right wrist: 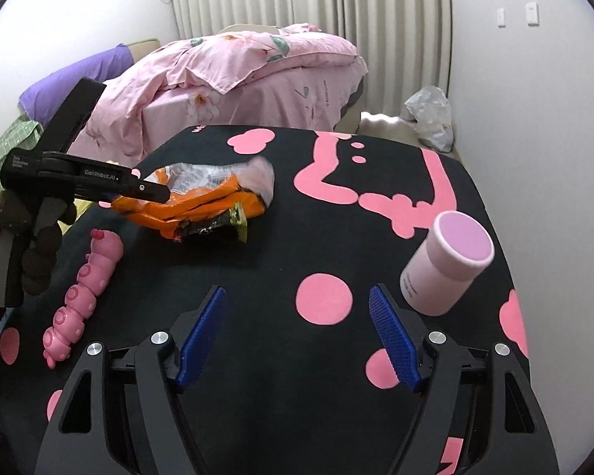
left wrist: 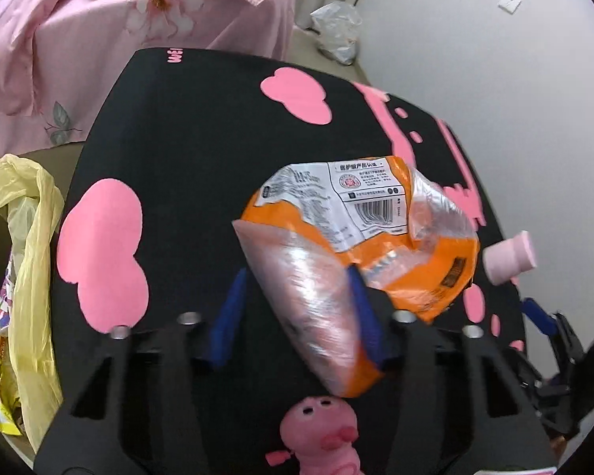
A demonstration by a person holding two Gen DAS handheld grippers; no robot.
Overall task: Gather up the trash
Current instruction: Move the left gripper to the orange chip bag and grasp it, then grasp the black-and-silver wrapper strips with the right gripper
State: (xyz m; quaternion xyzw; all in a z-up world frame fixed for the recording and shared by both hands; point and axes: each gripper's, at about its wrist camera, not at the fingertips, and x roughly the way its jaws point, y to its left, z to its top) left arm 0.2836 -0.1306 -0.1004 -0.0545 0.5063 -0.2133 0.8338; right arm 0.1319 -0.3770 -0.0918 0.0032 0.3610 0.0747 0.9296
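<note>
While closing on the orange wrapper point(left wrist: 376, 245), squeeze slowly and evenly, so as to pinch both crinkly sides and not just push the thing away. Find the left tongs point(left wrist: 297, 277) spread wide over the black cloth point(left wrist: 186, 158), with one blue pad point(left wrist: 229, 316) on each side of the wrapper's clear, shiny end. Count that as around it, not pinching yet: a thin gap seems to show by the left pad, though blur makes that hard to tell. Push in no deeper, since the wrapper already reaches far back between the pads. Lift straight up only after both pads press tight. Watch for the small dark wrapper point(right wrist: 214, 229) tucked under the orange one, likely to drop off or stay behind on the cloth. Keep the right tongs point(right wrist: 297, 293) as seen, spread and holding nothing, low over the near part of the cloth, well apart from the wrapper. Steer clear of the pink worm toy point(right wrist: 79, 297) along the cloth's left edge and the pink tub point(right wrist: 447, 261) lying on its side toward the cloth's right edge; neither looks like trash. Then carry the wrapper off the cloth's left side, down to the yellow bag point(left wrist: 31, 206), likely the place for trash.
</note>
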